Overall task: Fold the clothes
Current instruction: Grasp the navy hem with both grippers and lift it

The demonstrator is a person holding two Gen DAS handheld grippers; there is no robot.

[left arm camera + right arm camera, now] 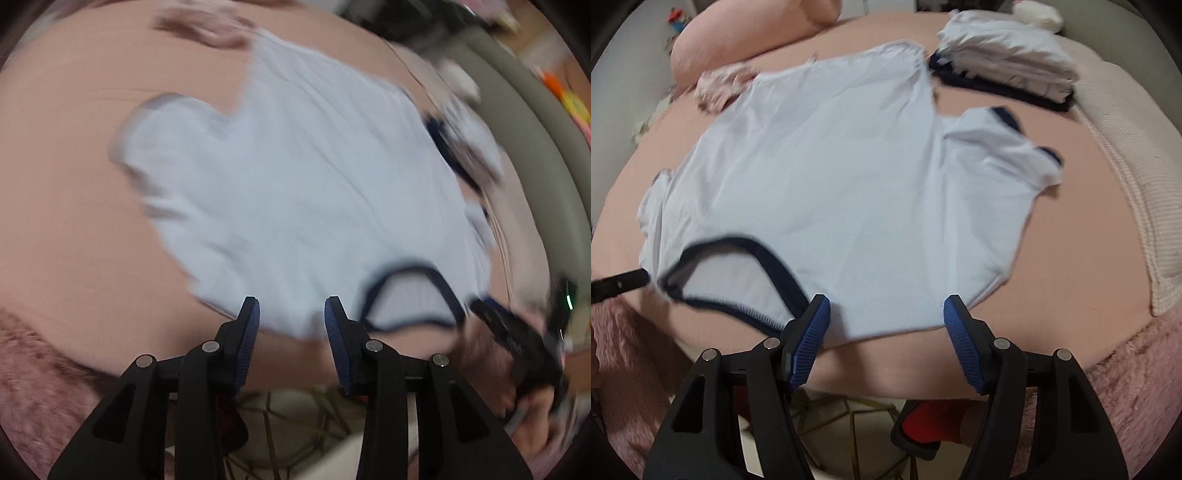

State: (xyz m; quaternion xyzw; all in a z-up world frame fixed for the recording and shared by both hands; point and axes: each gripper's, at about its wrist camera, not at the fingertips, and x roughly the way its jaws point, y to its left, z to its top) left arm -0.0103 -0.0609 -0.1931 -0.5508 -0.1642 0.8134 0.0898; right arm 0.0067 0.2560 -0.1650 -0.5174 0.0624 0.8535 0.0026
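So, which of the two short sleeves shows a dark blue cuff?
The sleeve on the side of the folded pile: navy bands edge it. The opposite sleeve shows only pale blue.

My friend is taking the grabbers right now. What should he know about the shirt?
Left gripper: open, nothing held, over the shirt's shoulder edge.
Right gripper: open, nothing held, at the near edge beside the collar.
The light blue shirt lies spread flat on the pink bed, sleeves out.
Done: a folded pile at the far side.
Left: fold this shirt, add it to the pile.
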